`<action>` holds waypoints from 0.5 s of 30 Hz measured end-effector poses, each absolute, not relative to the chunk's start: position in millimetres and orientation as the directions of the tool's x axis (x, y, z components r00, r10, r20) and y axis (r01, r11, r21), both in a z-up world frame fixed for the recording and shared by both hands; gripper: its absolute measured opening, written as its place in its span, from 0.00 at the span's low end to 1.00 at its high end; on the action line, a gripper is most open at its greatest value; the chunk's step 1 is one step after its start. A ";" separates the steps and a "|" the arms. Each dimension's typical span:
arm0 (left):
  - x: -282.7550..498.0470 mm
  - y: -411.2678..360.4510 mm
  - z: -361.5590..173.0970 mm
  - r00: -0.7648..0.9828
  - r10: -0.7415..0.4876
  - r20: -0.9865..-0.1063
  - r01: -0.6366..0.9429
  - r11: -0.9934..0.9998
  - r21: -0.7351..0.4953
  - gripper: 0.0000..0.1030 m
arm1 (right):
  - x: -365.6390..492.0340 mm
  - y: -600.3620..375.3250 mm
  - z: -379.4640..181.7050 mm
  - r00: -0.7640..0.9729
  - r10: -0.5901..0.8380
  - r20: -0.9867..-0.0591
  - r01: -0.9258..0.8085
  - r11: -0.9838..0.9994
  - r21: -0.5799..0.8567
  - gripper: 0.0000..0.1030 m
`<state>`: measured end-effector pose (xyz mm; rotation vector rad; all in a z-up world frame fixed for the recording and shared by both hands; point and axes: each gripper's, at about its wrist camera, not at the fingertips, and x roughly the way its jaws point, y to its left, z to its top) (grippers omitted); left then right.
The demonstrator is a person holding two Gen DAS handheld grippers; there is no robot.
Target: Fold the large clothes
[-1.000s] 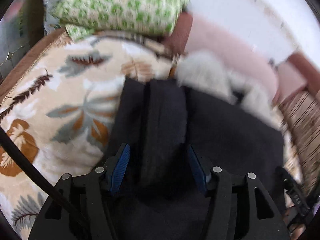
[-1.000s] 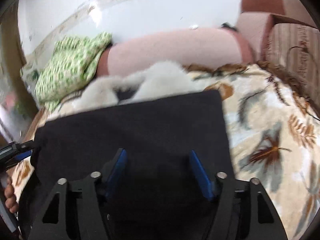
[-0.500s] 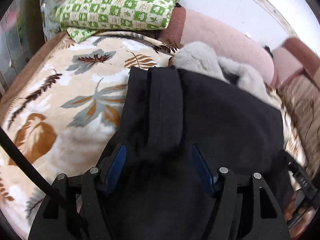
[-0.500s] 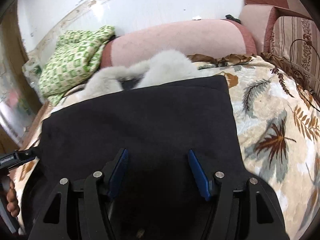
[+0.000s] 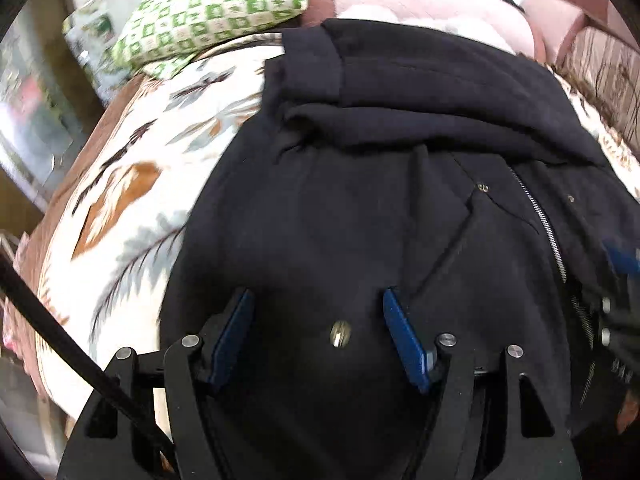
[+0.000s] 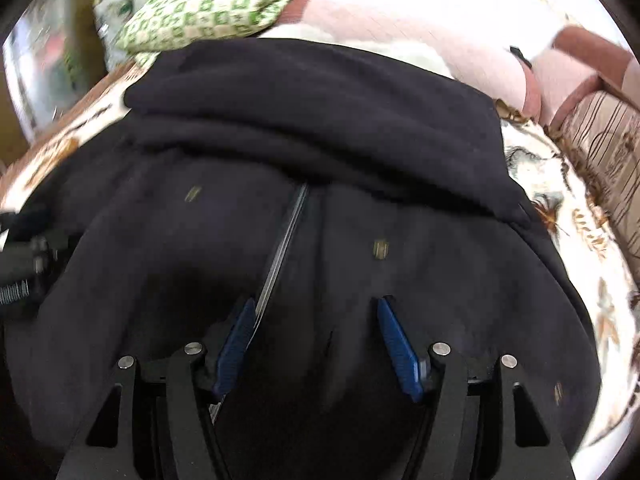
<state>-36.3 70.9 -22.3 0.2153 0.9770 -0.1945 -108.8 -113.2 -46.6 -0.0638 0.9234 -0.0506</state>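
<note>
1. One big black zip-front coat is spread across a sofa covered by a cream blanket with a brown and grey leaf print. Its far part is doubled back toward the camera into a thick band, so I'd say the fold is partly done and the near half is laid flat for the next crease.
2. Left gripper hangs over the coat's near-left area. Its blue fingers stand fairly wide, and there's nothing pinched between them, just cloth underneath.
3. Right gripper is the same story: blue fingers apart, no fabric gripped. The metal zipper runs right up to its left finger. My guess is both are lining up on the near hem or sides to grab.
4. Count: one coat, one zipper line, a few small metal snaps (three in the left view, about three in the right, blurry). Two grippers.
5. Behind: one green-and-white checked cushion, one pink bolster, and some white fluffy stuff peeking past the coat. Can't tell if that's its fur trim.
</note>
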 end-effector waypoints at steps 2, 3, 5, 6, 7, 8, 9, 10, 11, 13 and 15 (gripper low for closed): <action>-49.7 81.5 -19.7 0.535 -0.078 -0.841 0.252 0.965 0.071 0.65 | -135.3 -116.2 -47.4 0.596 -0.038 -0.802 0.012 0.999 -0.039 0.69; -58.9 87.5 -17.9 0.534 -0.079 -0.842 0.247 0.967 0.065 0.65 | -144.9 -117.7 -48.9 0.586 -0.021 -0.810 0.008 1.000 -0.020 0.73; -76.5 96.3 -14.2 0.536 -0.098 -0.838 0.247 0.968 0.045 0.65 | -166.0 -120.0 -53.2 0.553 0.013 -0.833 -0.005 1.000 0.012 0.78; -85.3 100.3 -11.8 0.539 -0.108 -0.836 0.245 0.969 0.033 0.65 | -175.5 -119.6 -55.8 0.543 0.021 -0.839 -0.014 1.000 0.016 0.79; -94.1 106.5 -8.2 0.542 -0.111 -0.833 0.238 0.971 0.025 0.65 | -184.2 -119.2 -56.0 0.546 0.032 -0.837 -0.032 0.999 0.017 0.79; -99.4 111.0 -5.6 0.545 -0.112 -0.831 0.231 0.973 0.020 0.65 | -195.7 -119.5 -53.9 0.551 0.051 -0.833 -0.054 0.998 0.025 0.79; -103.6 115.5 -1.1 0.550 -0.114 -0.828 0.220 0.975 0.011 0.65 | -204.2 -120.0 -51.1 0.558 0.058 -0.828 -0.061 0.998 0.029 0.79; -108.6 123.1 4.0 0.559 -0.117 -0.821 0.200 0.980 -0.003 0.65 | -212.6 -121.1 -47.8 0.568 0.066 -0.820 -0.062 0.997 0.038 0.79; -113.3 128.9 8.7 0.570 -0.116 -0.813 0.180 0.984 -0.014 0.65 | -219.6 -124.6 -42.2 0.580 0.077 -0.811 -0.056 0.997 0.054 0.79; -114.0 135.2 16.9 0.590 -0.106 -0.801 0.149 0.989 -0.021 0.65 | -229.2 -139.0 -29.3 0.608 0.075 -0.790 -0.020 0.997 0.079 0.79; -114.1 144.2 26.6 0.623 -0.077 -0.778 0.107 0.994 -0.013 0.65 | -233.4 -154.0 -17.8 0.640 0.038 -0.767 0.027 0.997 0.072 0.79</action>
